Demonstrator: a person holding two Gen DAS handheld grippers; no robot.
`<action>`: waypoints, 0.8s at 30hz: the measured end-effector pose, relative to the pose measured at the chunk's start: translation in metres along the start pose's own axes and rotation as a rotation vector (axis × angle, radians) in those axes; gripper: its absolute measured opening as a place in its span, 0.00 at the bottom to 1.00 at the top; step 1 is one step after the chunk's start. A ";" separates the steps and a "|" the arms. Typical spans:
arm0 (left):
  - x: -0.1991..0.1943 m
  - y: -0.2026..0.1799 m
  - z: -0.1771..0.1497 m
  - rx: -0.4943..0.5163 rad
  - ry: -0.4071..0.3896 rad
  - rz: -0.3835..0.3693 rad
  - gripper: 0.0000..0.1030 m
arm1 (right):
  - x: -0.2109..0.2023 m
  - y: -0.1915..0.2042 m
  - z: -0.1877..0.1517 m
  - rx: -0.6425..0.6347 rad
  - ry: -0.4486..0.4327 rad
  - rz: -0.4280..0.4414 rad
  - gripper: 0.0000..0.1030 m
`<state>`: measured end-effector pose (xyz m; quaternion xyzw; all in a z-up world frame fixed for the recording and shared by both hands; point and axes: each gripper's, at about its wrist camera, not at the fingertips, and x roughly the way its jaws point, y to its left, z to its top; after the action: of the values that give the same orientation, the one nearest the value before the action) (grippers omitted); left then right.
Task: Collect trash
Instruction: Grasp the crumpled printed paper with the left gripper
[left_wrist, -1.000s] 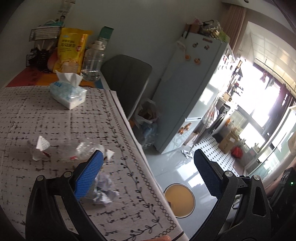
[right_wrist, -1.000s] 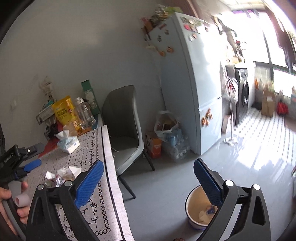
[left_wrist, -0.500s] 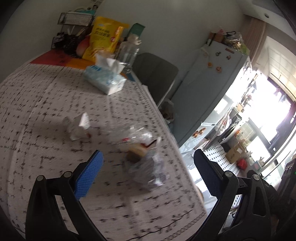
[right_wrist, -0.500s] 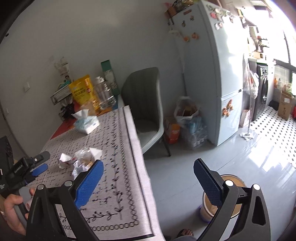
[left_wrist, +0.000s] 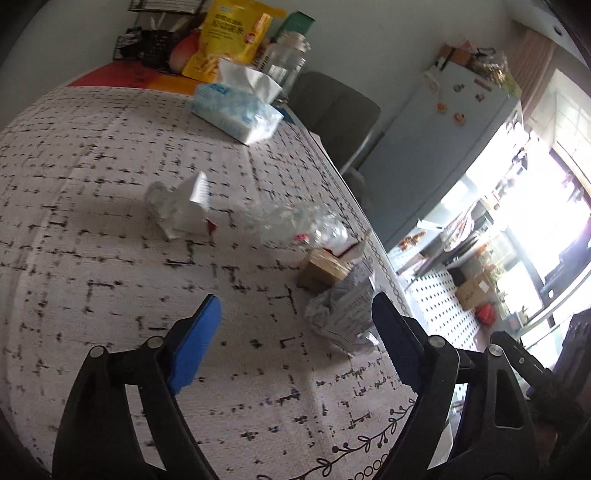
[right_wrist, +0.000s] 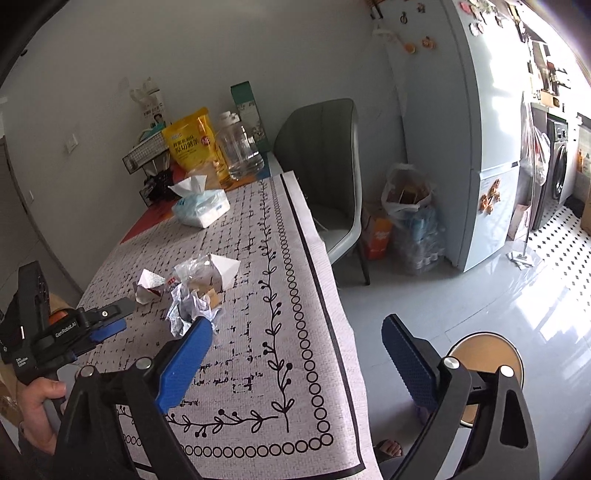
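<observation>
Several pieces of trash lie on the patterned tablecloth (left_wrist: 110, 229): a crumpled white paper (left_wrist: 181, 210), a clear plastic wrapper (left_wrist: 295, 225), a small brown piece (left_wrist: 321, 271) and a crumpled grey-white wrapper (left_wrist: 343, 310). My left gripper (left_wrist: 295, 341) is open and empty, low over the table just short of the grey-white wrapper. My right gripper (right_wrist: 295, 363) is open and empty, above the table's near right edge. The right wrist view shows the same trash pile (right_wrist: 192, 288) and the left gripper (right_wrist: 99, 326) beside it. The trash bin (right_wrist: 484, 373) stands on the floor at lower right.
A tissue pack (left_wrist: 236, 109), a yellow snack bag (left_wrist: 229, 37) and a clear jar (right_wrist: 240, 153) stand at the table's far end. A grey chair (right_wrist: 325, 166), a bag of bottles (right_wrist: 413, 221) and a fridge (right_wrist: 465, 129) are to the right.
My left gripper swung from the table edge over the bin back onto the table, close to the trash pile. My right gripper moved from over the floor toward the table's edge.
</observation>
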<state>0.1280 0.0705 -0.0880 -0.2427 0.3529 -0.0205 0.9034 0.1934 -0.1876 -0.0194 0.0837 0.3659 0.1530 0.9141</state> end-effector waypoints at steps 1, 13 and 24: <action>0.005 -0.004 -0.001 0.010 0.011 -0.008 0.81 | 0.001 -0.001 -0.001 0.003 0.002 0.000 0.88; 0.051 -0.033 -0.014 0.028 0.081 -0.024 0.76 | -0.003 -0.006 -0.002 -0.038 0.016 0.049 0.88; 0.013 -0.015 -0.006 -0.002 0.019 -0.024 0.29 | 0.005 0.019 0.001 -0.111 0.033 0.119 0.88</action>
<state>0.1358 0.0522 -0.0931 -0.2476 0.3587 -0.0333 0.8994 0.1931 -0.1686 -0.0169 0.0517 0.3663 0.2285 0.9005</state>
